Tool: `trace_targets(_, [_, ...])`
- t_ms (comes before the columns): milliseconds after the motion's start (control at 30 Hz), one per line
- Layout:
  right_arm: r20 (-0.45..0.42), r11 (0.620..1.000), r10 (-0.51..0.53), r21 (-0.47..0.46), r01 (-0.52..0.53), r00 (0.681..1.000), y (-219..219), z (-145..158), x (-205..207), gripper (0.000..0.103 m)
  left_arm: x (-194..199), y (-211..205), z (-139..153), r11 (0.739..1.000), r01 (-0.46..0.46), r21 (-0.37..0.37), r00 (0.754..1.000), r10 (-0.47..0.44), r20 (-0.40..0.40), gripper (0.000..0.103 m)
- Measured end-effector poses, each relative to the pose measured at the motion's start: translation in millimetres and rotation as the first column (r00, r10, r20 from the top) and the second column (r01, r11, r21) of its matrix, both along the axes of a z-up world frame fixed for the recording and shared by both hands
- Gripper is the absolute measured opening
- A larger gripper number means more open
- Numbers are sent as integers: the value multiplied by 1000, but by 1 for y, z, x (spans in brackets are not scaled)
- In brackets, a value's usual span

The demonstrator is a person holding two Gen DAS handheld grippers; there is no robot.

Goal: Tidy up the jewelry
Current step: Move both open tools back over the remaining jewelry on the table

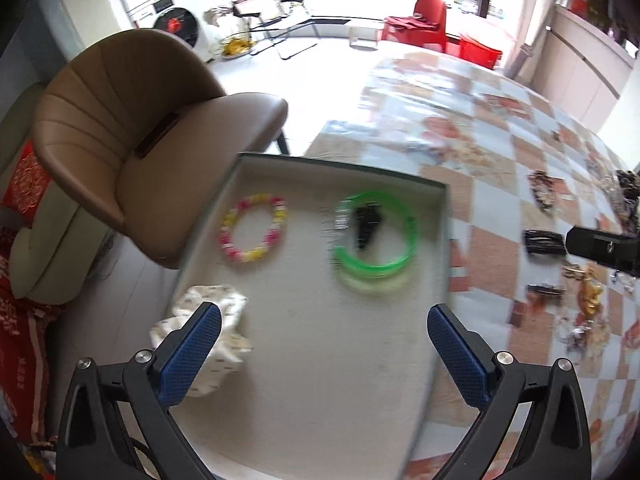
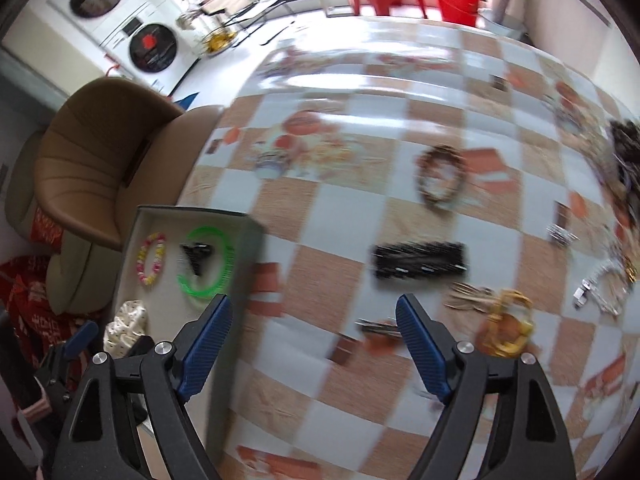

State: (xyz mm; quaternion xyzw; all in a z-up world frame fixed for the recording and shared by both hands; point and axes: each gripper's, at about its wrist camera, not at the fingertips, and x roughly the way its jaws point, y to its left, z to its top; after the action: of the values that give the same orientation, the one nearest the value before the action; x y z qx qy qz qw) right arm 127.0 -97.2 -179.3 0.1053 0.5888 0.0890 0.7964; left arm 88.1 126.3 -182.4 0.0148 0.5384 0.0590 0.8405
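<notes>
Ahead of the left gripper [image 1: 324,354], whose jaws are being held wide apart with nothing between them, a shallow box [image 1: 443,216] is being shown holding a pink-and-yellow bead bracelet [image 1: 253,228], a green bangle [image 1: 376,236] ringing a dark clip [image 1: 366,222], and a white scrunchie [image 1: 208,320] beside the left finger. Beyond the right gripper [image 2: 314,344], likewise spread and empty, a black comb clip [image 2: 420,260], a brown bead bracelet [image 2: 440,180] and a yellow piece [image 2: 508,328] are being left loose on the checked tablecloth [image 2: 340,208].
</notes>
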Motion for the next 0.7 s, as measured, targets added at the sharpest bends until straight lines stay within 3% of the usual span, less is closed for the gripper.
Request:
trace_targets(367, [-43,992,-123,-33,122,991,-90,-9,-21,86,12,-86,1,985,155,-77,987,-157,-24,103])
trace_targets(600, [-44,985,-162,-71,159,986,-130,-17,-19,86,33,-135,-12,966,248,-70,968,-250,-32,103])
trace_targets(700, [-40,982,-168,-91,163,985,-145,-20,-15,86,44,-156,-21,947,319,-41,947,-320,-31,103])
